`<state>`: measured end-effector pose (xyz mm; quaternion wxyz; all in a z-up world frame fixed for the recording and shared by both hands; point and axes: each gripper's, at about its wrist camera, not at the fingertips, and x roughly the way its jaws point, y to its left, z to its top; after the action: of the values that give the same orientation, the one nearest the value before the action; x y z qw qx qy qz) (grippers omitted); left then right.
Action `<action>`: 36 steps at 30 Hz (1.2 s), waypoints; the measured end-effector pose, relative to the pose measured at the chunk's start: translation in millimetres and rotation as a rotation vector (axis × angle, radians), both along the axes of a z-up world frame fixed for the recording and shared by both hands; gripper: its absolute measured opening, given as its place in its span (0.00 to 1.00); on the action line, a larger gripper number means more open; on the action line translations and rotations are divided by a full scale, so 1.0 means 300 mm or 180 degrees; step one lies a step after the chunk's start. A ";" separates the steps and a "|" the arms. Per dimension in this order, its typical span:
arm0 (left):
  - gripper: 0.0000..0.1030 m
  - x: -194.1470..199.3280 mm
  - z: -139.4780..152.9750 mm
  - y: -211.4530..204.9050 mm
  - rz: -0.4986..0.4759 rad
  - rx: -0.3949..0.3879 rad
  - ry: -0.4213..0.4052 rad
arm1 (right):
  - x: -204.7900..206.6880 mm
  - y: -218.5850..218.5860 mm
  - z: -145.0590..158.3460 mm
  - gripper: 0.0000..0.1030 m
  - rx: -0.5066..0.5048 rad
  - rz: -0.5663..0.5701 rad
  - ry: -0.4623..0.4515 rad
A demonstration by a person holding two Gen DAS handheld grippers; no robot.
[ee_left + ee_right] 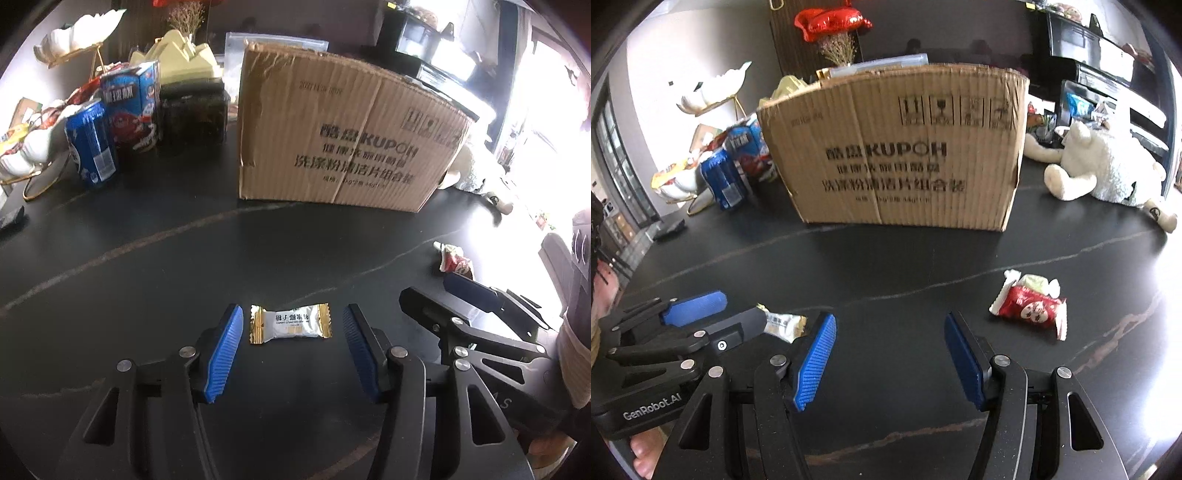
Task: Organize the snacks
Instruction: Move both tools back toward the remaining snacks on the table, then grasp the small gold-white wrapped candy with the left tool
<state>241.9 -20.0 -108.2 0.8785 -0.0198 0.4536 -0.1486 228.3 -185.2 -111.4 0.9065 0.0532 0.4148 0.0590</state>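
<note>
Dark veined table (147, 295) carries the scene: nearest, the left hand-held gripper (291, 347) spreads wide around a silver-and-gold candy (290, 324) lying flat between its blue pads, untouched. Beside it, the right hand-held gripper (888, 360) gapes wide over bare tabletop, a red snack packet (1030, 308) just right. Farther back stands a cardboard box (905, 155).

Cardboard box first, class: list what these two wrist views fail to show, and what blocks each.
- Cardboard box contents: both views see only its front wall.
- Silver-gold candy: right wrist view, left claw covers part of it.
- Small print on the red snack packet: too small, blurred.
- Blue can label: left wrist view, blurred.
</note>
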 end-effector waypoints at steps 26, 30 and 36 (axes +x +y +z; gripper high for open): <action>0.43 0.027 -0.106 -0.020 0.0123 0.0082 0.0028 | 0.012 0.001 -0.042 0.60 -0.0022 -0.0023 0.0104; 0.28 0.023 -0.107 -0.016 0.0110 -0.0003 0.0007 | 0.013 0.000 -0.045 0.60 -0.0019 -0.0029 0.0117; 0.26 0.016 -0.105 -0.006 0.0156 -0.0101 0.0015 | 0.013 0.003 -0.045 0.60 -0.0026 -0.0011 0.0116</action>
<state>246.8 -21.9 -139.8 0.8804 -0.0451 0.4526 -0.1342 232.3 -184.2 -124.8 0.8991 0.0513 0.4313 0.0548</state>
